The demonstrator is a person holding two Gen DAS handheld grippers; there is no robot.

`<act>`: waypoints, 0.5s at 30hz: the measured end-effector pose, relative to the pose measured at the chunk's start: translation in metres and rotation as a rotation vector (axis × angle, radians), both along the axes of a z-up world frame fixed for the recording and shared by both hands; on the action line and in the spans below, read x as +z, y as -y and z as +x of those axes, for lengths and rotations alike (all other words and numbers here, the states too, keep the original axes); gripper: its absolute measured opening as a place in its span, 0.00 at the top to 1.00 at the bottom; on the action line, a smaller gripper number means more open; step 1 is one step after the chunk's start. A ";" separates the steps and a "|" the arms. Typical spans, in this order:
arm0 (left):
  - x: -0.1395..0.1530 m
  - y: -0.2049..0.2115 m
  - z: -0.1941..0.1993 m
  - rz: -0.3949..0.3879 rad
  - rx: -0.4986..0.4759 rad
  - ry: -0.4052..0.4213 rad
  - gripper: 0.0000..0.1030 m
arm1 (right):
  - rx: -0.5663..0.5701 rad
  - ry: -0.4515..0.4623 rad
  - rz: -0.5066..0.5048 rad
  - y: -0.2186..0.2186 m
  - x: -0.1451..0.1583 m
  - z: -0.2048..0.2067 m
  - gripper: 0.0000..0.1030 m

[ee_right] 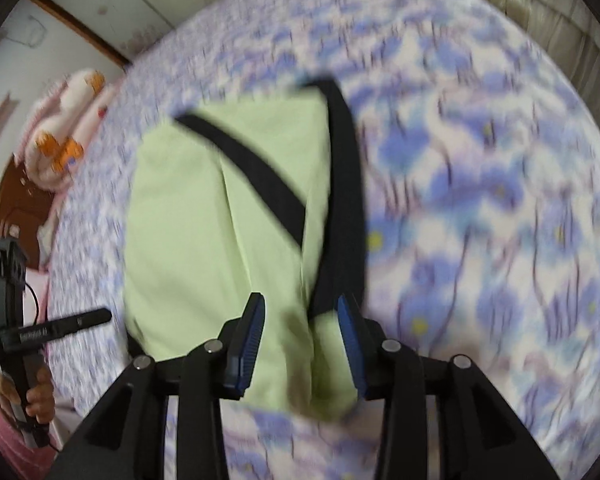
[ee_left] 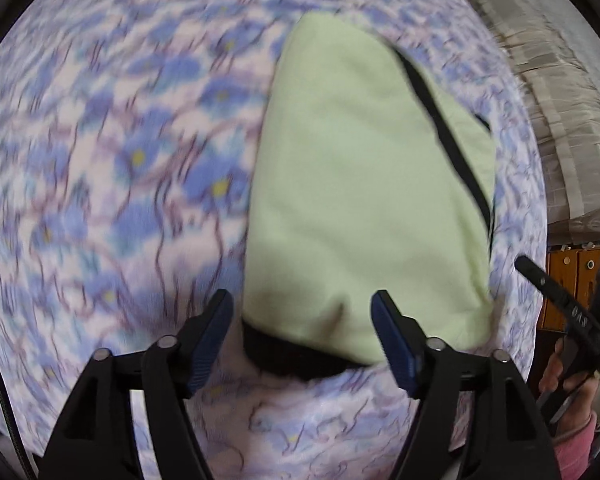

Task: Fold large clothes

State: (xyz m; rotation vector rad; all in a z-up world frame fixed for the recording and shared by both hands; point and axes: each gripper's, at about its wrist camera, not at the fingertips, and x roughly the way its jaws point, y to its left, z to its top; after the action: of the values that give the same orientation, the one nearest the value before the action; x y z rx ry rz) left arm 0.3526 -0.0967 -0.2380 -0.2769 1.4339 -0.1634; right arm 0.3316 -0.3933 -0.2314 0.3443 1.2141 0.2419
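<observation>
Looking down from the left wrist view, the left claw (ee_left: 302, 330) stands wide open over the near end of the pale green garment (ee_left: 364, 184), pads clear of the cloth, nothing held. The garment lies folded on the flowered bed (ee_left: 100, 160), its long axis running away from the claw toward the bed's far edge.

From the right wrist view, the right claw (ee_right: 302, 344) is partly open, astride the garment's (ee_right: 204, 240) near hem beside the black trim (ee_right: 340, 184); its pads seem not to press. Both claws point steeply down, equally near.
</observation>
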 end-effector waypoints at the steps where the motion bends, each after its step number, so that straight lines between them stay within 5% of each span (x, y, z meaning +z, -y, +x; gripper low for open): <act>1: 0.003 0.001 0.008 0.002 0.000 0.021 0.26 | -0.002 0.023 -0.002 0.000 0.001 0.009 0.63; 9: -0.002 0.020 0.070 0.064 0.013 0.134 0.22 | -0.011 0.096 -0.043 -0.010 -0.016 0.076 0.63; 15: -0.025 0.028 0.095 0.080 0.025 0.122 0.22 | -0.039 0.037 -0.038 -0.011 -0.044 0.096 0.63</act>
State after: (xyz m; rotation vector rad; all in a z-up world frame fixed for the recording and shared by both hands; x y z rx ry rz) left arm 0.4474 -0.1243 -0.2632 -0.2155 1.3118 -0.1007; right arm 0.4274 -0.3828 -0.2751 0.3289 1.1730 0.1905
